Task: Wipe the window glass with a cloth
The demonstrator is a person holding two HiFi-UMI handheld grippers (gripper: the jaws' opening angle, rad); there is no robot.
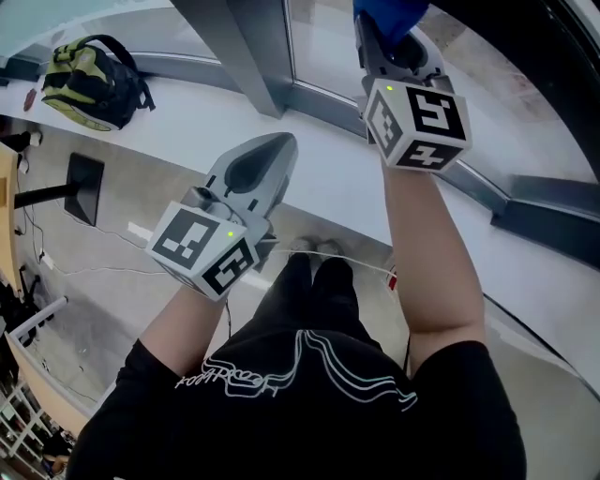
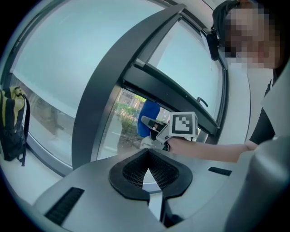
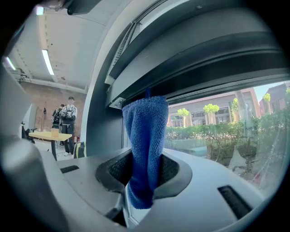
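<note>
A blue cloth [image 3: 145, 140] is clamped between my right gripper's [image 3: 143, 176] jaws and stands up in front of the window glass [image 3: 226, 131], just under the dark frame bar. Whether it touches the pane I cannot tell. In the head view the right gripper [image 1: 387, 44] is raised at the glass [image 1: 323, 37] with the cloth [image 1: 386, 13] at its tip. My left gripper [image 1: 274, 143] hangs lower over the white sill, shut and empty. From the left gripper [image 2: 148, 174] view the cloth [image 2: 147, 118] and right gripper show against the pane [image 2: 120, 124].
A thick grey window post [image 1: 230, 42] stands left of the pane. A yellow-and-black backpack [image 1: 86, 81] lies on the white sill [image 1: 187, 117] at far left. Cables run across the floor [image 1: 103, 272] below. People stand by a table [image 3: 47, 135] far behind.
</note>
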